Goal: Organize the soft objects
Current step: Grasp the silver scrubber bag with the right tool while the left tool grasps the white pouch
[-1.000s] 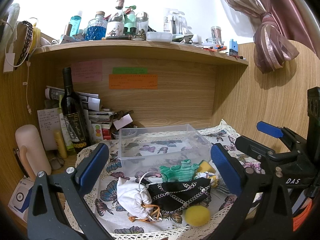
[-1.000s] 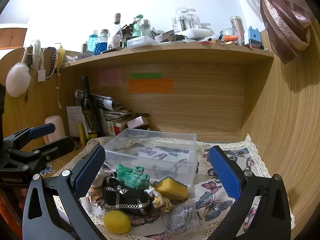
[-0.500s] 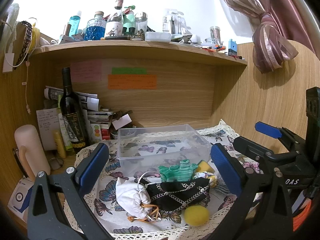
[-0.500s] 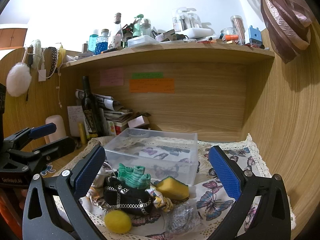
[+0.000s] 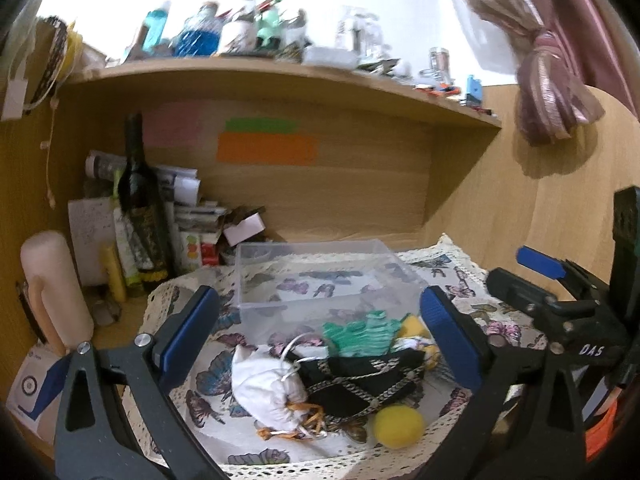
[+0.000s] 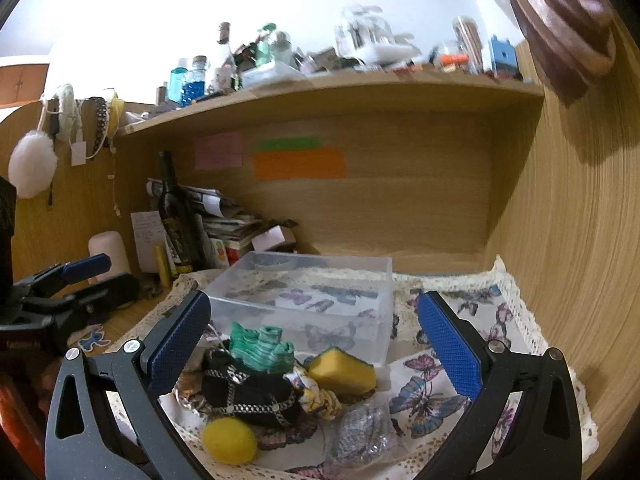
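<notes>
The left gripper [image 5: 320, 334] has its jaws wide apart and closing, their blue pads clear of everything; between them, farther out on the table, lies the heap of soft things. The right gripper [image 6: 314, 344] also holds its jaws apart, nothing pressed between the pads.

In the left wrist view the white drawstring pouch [image 5: 266, 390] sits at 6 o'clock in the gap, touching the black chain-trimmed pouch [image 5: 360, 380] to its 3 o'clock. The green knitted piece [image 5: 360, 334] rests on the black pouch's far edge at 12 o'clock, and the yellow ball [image 5: 398, 426] lies just beside the pouch at 5 o'clock.

In the right wrist view the yellow sponge [image 6: 342, 372] lies at 3 o'clock from the green piece, close against the clear plastic box [image 6: 312, 300], and a silvery scrubber in a bag [image 6: 362, 428] sits at 5 o'clock from the black pouch — near the sponge. A patterned yellow fabric piece [image 6: 320, 398] shows between pouch and sponge.

The box stands at 12 o'clock beyond the heap, with only the cloth's butterflies showing through it — all the soft things lie outside it on the butterfly-print cloth [image 6: 460, 360]. A dark wine bottle [image 5: 140, 208] stands at 10 o'clock, against stacked papers under the wooden shelf [image 5: 280, 76].
</notes>
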Available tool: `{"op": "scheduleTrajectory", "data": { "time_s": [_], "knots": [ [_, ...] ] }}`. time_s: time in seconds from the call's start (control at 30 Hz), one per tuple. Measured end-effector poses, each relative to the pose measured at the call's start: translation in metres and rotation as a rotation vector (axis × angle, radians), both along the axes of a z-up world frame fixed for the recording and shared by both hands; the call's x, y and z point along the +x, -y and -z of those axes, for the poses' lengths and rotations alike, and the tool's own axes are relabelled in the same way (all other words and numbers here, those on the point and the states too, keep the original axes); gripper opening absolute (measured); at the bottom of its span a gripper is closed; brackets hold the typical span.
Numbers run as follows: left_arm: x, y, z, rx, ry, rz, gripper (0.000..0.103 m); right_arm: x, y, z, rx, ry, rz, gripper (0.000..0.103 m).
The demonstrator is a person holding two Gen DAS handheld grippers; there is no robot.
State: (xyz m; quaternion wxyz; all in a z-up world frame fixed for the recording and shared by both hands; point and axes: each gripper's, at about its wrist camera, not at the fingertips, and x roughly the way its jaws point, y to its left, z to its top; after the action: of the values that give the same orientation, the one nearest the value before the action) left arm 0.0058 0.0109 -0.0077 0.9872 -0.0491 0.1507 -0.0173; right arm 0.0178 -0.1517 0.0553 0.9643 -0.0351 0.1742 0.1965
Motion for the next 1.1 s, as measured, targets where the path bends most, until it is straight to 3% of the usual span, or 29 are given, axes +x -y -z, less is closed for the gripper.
{"op": "scheduleTrajectory", "data": {
  "time_s": [0.03, 0.23, 0.5, 0.73, 0.93, 1.0, 1.1],
  "knots": [
    [0.003, -0.004, 0.002, -0.008, -0.02, -0.006, 0.081, 0.003, 0.003, 0.002, 0.002, -0.012, 0.004, 0.103],
    [0.016, -0.027, 0.025, -0.021, -0.116, -0.069, 0.076, 0.014, 0.016, 0.02, -0.016, -0.091, 0.034, 0.088],
    [0.027, -0.048, 0.067, -0.047, -0.256, -0.095, 0.074, 0.022, 0.033, 0.05, -0.072, -0.184, 0.079, 0.086],
    [0.037, -0.03, 0.087, -0.03, -0.32, -0.039, 0.077, 0.027, 0.044, 0.078, -0.068, -0.274, 0.086, 0.086],
    [0.054, -0.031, 0.103, -0.044, -0.367, -0.067, 0.077, 0.036, 0.052, 0.096, -0.059, -0.338, 0.122, 0.084],
    [0.055, -0.034, 0.105, -0.059, -0.365, -0.067, 0.069, 0.038, 0.056, 0.1, -0.044, -0.367, 0.106, 0.073],
    [0.057, -0.036, 0.106, -0.083, -0.369, -0.038, 0.045, 0.04, 0.056, 0.106, -0.025, -0.403, 0.067, 0.053]
  ]
}}
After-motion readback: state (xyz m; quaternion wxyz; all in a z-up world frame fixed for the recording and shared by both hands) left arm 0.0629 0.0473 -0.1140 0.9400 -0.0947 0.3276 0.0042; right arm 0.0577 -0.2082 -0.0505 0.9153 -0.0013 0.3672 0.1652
